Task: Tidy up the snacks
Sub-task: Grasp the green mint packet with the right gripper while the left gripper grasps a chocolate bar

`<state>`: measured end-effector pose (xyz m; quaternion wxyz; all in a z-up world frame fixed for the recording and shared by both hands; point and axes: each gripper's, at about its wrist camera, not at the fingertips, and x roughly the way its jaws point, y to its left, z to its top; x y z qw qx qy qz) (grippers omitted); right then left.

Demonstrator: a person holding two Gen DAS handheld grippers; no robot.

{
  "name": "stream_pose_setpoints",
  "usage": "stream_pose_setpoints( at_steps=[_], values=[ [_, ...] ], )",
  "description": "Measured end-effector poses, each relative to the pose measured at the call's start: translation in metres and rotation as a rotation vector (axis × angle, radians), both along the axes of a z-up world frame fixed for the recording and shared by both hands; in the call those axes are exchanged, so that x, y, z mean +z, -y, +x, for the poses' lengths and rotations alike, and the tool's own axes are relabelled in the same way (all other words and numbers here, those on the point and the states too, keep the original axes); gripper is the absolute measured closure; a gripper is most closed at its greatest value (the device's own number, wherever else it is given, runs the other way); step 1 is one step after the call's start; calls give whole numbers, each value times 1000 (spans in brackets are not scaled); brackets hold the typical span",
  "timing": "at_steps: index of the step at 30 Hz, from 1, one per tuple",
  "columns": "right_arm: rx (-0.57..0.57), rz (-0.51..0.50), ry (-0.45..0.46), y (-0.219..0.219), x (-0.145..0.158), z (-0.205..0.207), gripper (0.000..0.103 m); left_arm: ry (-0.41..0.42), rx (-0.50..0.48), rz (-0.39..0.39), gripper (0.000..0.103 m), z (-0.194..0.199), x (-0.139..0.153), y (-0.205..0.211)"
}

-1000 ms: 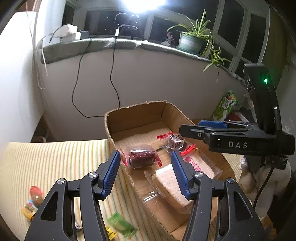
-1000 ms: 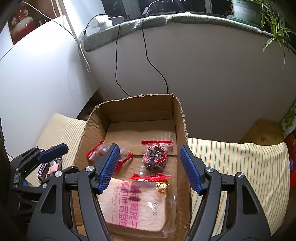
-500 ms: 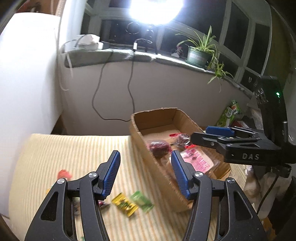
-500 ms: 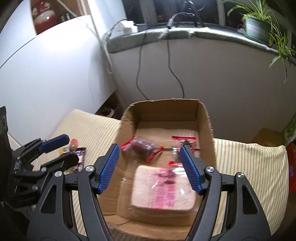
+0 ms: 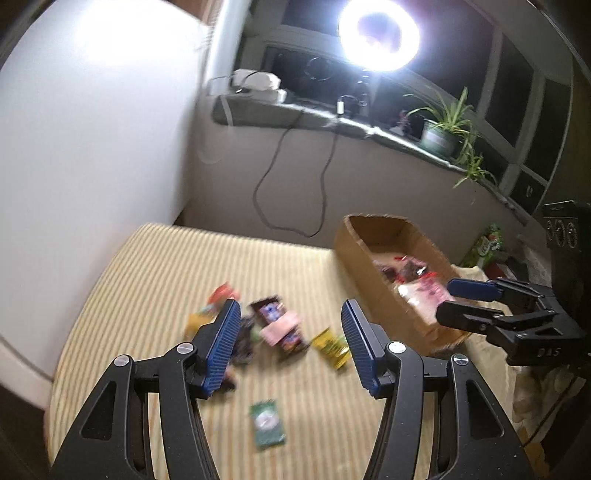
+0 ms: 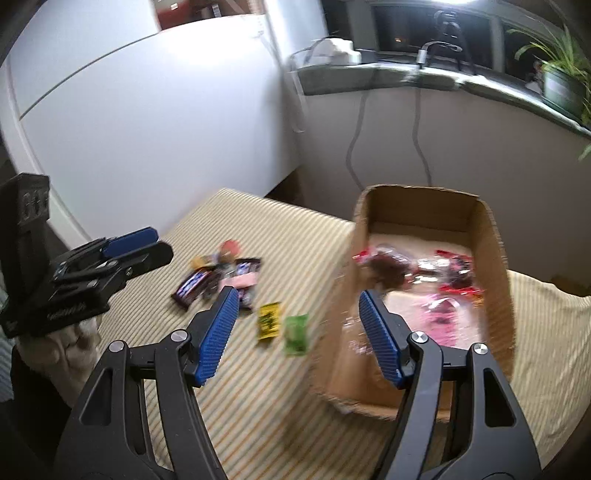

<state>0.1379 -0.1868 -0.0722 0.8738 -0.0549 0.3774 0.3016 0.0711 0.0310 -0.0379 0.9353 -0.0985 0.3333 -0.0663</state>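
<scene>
A cardboard box (image 6: 495,258) stands on the striped cloth and holds a pink bread bag (image 6: 439,314) and red-wrapped snacks (image 6: 388,264). Left of it lies a loose pile of chocolate bars and small packets (image 5: 275,325), with a yellow packet (image 6: 269,319) and a green packet (image 6: 295,334) nearer the box. My left gripper (image 5: 290,314) hovers open over the pile with nothing between its fingers. My right gripper (image 6: 298,306) is open and empty above the two packets, beside the box's left wall. Another green packet (image 5: 267,428) lies closer to me. The picture is motion-blurred.
The striped cloth (image 5: 166,266) ends at a white wall on the left. Behind it runs a grey ledge (image 5: 332,122) with a potted plant (image 5: 439,136), hanging cables and a bright ring light (image 5: 378,35). Clutter sits beyond the box at the right.
Both grippers have swung left, away from over the box and toward the loose snacks on the cloth. Their jaws have stayed at the same width.
</scene>
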Motion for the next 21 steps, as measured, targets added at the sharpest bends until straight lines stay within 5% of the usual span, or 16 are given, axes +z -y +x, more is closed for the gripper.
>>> stream_pose_setpoints(
  at_steps=[10, 21],
  values=[
    [114, -51, -52, -51, -39, -33, 33, -59, 88, -18, 47, -32, -30, -42],
    [182, -116, -98, -107, -82, -57, 33, -107, 58, -44, 56, -16, -51, -54]
  ],
)
